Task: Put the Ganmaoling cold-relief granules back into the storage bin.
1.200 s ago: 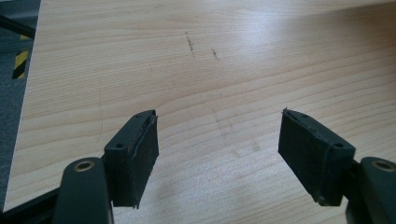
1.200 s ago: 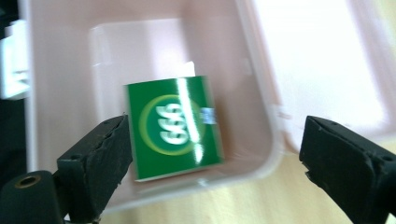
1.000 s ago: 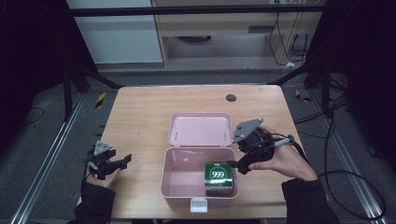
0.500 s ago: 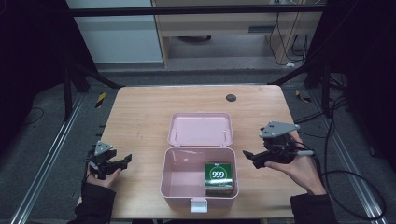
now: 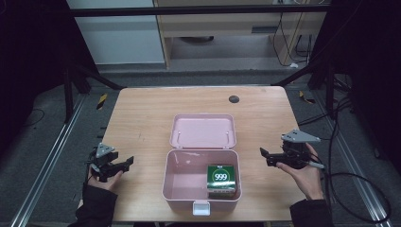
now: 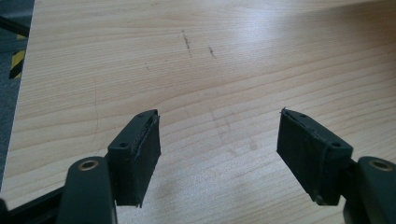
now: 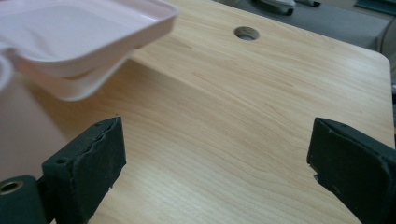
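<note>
Filling the middle of the high view, the light wood-grain worktop (image 5: 142,123) has rounded corners, a dark round cable hole (image 5: 233,99) near its far edge and a few faint scuff marks toward its left side. A pink box (image 5: 187,177) stands open near the front edge, its lid (image 5: 203,131) laid back flat behind it, and a green carton (image 5: 221,179) marked 999 sits in the box's right half. The left gripper (image 5: 126,163) rests at the worktop's left front edge, jaws open with bare wood between them. The right gripper (image 5: 263,154) is held to the right of the box, apart from it, pointing toward it; its jaws have just been opening and stand wide with nothing between them. Around the worktop the floor is dark grey, with metal rails (image 5: 52,161) along both sides, black frame struts (image 5: 293,78), cables (image 5: 359,189) trailing at the right, and a pale cabinet (image 5: 118,33) and wooden shelf unit (image 5: 227,28) at the back.
</note>
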### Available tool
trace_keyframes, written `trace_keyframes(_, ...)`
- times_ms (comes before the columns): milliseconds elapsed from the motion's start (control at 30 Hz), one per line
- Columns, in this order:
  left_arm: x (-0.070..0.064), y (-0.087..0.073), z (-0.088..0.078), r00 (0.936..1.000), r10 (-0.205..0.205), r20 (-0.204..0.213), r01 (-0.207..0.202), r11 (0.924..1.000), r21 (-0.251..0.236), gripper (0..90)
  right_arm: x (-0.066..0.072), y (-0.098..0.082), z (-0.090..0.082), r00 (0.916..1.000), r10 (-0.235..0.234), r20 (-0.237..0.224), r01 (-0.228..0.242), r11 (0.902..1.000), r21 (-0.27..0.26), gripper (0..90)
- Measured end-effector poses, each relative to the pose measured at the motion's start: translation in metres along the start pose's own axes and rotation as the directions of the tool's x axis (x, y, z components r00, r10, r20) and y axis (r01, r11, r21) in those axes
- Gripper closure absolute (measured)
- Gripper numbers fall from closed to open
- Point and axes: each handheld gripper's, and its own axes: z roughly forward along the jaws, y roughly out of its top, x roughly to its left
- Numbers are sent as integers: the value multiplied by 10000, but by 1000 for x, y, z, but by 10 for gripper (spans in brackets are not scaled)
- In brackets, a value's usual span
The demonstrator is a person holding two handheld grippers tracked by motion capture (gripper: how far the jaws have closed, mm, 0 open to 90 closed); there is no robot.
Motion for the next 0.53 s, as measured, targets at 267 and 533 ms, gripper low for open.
trace_keyframes(267,-2,-3,5,9998,186,-40,-186,9997,152,276,-23,-35,20,9871,1115,1149,-1137,9934,133,48)
trace_keyframes(533,4,-5,10,9998,122,-181,-118,9996,248,248,-38,-58,25,9715,1463,1865,-1566,9868,415,44)
